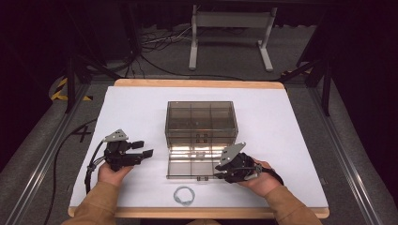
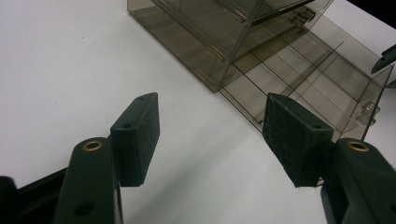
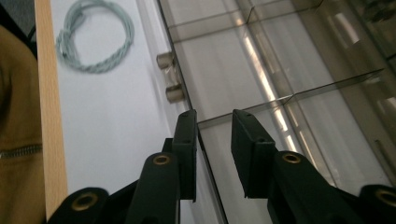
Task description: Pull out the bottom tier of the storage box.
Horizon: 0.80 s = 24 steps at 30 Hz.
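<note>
The smoky clear plastic box [image 1: 201, 123] sits near the middle of the white surface [image 1: 291, 140], its divided body toward the far side and its lid [image 1: 192, 161] swung open and lying flat toward me, hinged to the body's near edge. From the high view I see my right tongs [image 1: 218, 174] at the lid's near right corner, and in the right gripper view [image 3: 212, 140] they straddle the lid's thin front wall: one pad outside it, the other inside over a compartment, a narrow gap between them. I cannot see either pad pressing on the wall, so I read them as slightly parted and not gripping. Two small latch tabs [image 3: 170, 77] stick out of that wall just ahead of the tongs. A coil of pale green cord [image 3: 93, 39] lies on the surface between the lid and the wooden near edge [image 3: 46, 107], apart from both. My left tongs [image 1: 146, 149] hover to the left of the box, pointing at it, and in the left gripper view [image 2: 212, 135] they stand wide with only bare surface between the pads, the lid's corner just beyond the far pad.
</note>
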Tool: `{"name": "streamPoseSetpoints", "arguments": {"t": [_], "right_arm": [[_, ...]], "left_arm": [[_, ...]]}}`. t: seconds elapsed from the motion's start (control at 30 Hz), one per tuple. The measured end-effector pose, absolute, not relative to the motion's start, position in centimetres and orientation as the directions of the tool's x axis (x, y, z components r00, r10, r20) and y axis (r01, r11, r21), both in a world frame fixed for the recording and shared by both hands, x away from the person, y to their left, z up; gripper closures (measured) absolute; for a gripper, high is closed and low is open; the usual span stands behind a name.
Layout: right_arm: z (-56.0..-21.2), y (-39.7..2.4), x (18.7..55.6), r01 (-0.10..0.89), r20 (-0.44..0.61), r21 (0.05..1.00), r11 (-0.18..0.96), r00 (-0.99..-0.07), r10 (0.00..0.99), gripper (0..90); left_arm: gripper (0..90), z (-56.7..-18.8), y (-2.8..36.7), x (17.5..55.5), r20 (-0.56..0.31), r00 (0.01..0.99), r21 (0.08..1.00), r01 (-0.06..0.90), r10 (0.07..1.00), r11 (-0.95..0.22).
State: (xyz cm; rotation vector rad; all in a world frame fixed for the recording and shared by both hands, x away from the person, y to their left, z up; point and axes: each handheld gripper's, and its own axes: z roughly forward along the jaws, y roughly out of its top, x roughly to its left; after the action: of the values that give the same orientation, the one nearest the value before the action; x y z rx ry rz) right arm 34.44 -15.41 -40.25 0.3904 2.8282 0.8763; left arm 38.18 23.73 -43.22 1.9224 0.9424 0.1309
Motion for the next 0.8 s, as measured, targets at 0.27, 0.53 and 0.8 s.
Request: {"name": "streamPoseSetpoints", "arguments": {"t": [0.27, 0.53, 0.8], "right_arm": [[-39.3, -15.6, 34.2, 0.215, -0.068, 0.688, 0.693, -0.932, 0.357, 70.2], [-39.1, -14.8, 33.8, 0.217, -0.049, 0.726, 0.652, -0.93, 0.364, 69.4], [-39.5, -12.7, 33.1, 0.215, -0.023, 0.725, 0.654, -0.942, 0.335, 68.5]], "left_arm": [[37.5, -43.2, 23.7, 38.0, -0.277, 0.696, 0.792, 0.556, 0.662, -0.253], [37.5, -43.2, 23.7, 38.0, -0.277, 0.696, 0.79, 0.557, 0.662, -0.256], [37.5, -43.2, 23.7, 38.1, -0.279, 0.696, 0.792, 0.556, 0.662, -0.252]]}}
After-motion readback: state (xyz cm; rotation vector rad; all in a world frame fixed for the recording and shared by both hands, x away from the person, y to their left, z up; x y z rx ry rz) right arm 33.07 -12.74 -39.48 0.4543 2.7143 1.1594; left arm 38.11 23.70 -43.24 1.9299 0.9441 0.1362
